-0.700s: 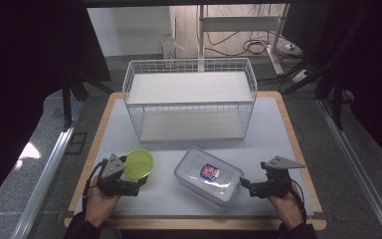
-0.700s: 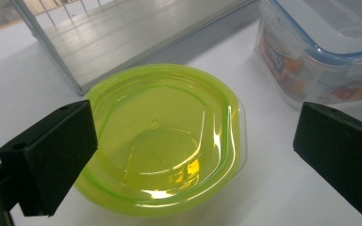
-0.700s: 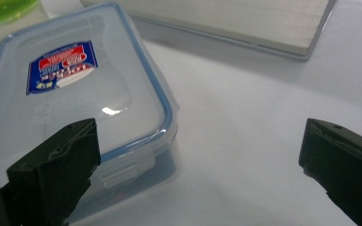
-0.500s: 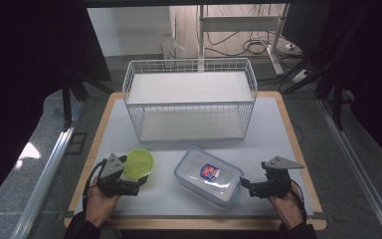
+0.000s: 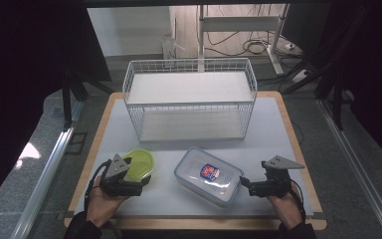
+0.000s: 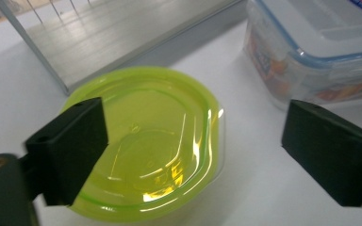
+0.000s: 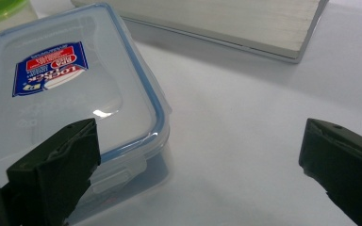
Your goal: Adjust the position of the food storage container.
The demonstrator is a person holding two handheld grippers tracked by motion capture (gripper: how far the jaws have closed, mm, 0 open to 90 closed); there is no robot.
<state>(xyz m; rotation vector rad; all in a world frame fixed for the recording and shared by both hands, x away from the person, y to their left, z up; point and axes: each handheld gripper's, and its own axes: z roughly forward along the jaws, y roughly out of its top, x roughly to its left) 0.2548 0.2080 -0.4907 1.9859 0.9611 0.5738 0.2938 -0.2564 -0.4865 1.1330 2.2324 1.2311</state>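
A white wire rack (image 5: 189,99) stands on the table (image 5: 298,144), perhaps empty.

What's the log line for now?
left tongs: open, at green tub | right tongs: open, beside clear box | rack: behind

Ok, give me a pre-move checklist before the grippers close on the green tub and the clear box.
1. Left gripper jaws open: ok.
2. Green tub between the left jaws: ok, though the pads are not pressing on it.
3. Right gripper jaws open: ok.
4. Clear box between the right jaws: not ok, only its near corner sits by one jaw.
5. Box lid seated: ok; whether the clips are latched, cannot tell.
6. Wire rack shelves free: ok.
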